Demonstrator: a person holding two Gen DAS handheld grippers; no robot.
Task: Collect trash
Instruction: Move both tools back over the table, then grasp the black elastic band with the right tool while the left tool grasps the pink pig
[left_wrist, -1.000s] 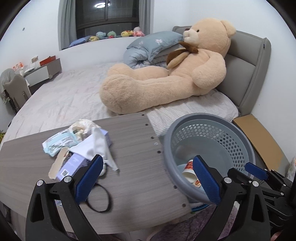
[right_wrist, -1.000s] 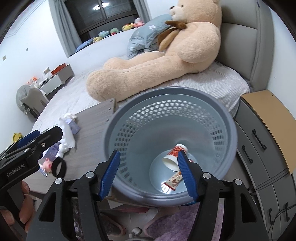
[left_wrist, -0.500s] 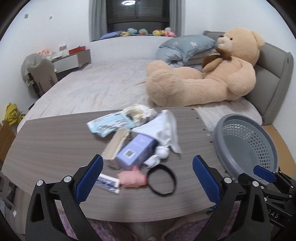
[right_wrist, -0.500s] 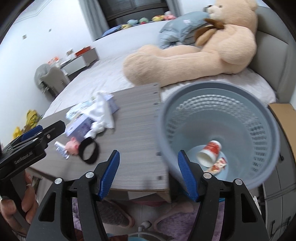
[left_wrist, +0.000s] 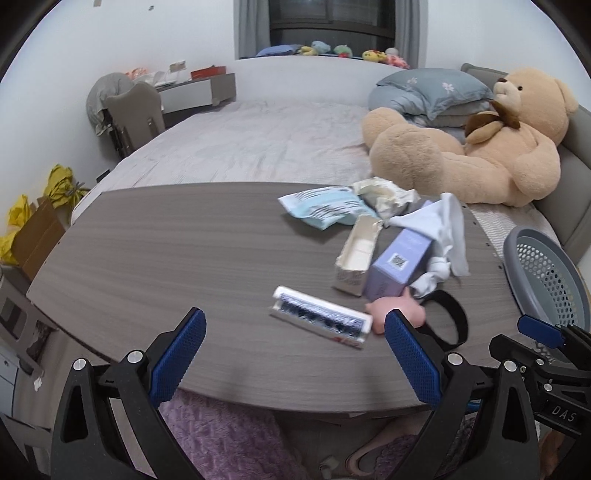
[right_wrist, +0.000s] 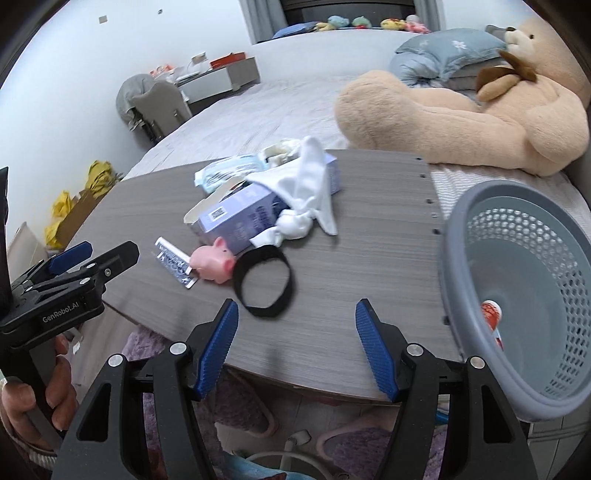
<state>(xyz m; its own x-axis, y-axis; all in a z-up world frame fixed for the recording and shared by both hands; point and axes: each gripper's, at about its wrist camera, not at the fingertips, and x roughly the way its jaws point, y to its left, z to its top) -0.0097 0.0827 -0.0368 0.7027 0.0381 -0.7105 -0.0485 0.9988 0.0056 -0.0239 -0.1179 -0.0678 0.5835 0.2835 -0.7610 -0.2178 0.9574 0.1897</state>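
A pile of trash lies on the grey wooden table (left_wrist: 166, 258): a white tube (left_wrist: 320, 322), a purple box (left_wrist: 400, 262), an open white carton (left_wrist: 356, 254), a blue-white packet (left_wrist: 325, 206), crumpled paper (left_wrist: 384, 194) and a white cloth (left_wrist: 443, 236). A pink pig toy (right_wrist: 214, 263) and a black band (right_wrist: 264, 284) lie at the front. The grey basket (right_wrist: 524, 295) stands off the table's right end with a red-white cup (right_wrist: 491, 314) inside. My left gripper (left_wrist: 291, 354) is open and empty at the table's near edge, just before the tube. My right gripper (right_wrist: 297, 339) is open and empty, just before the black band.
A bed (left_wrist: 258, 147) with a big teddy bear (left_wrist: 480, 147) and pillows (left_wrist: 432, 92) lies behind the table. A chair (left_wrist: 136, 110) and desk stand at the far left. Yellow bags (left_wrist: 22, 221) and a cardboard box are on the floor at left. A purple rug (left_wrist: 229, 443) lies under the table.
Both grippers have swung left, away from the basket and toward the trash pile. The basket has slid to the right edge of both views. Both stay open and empty.
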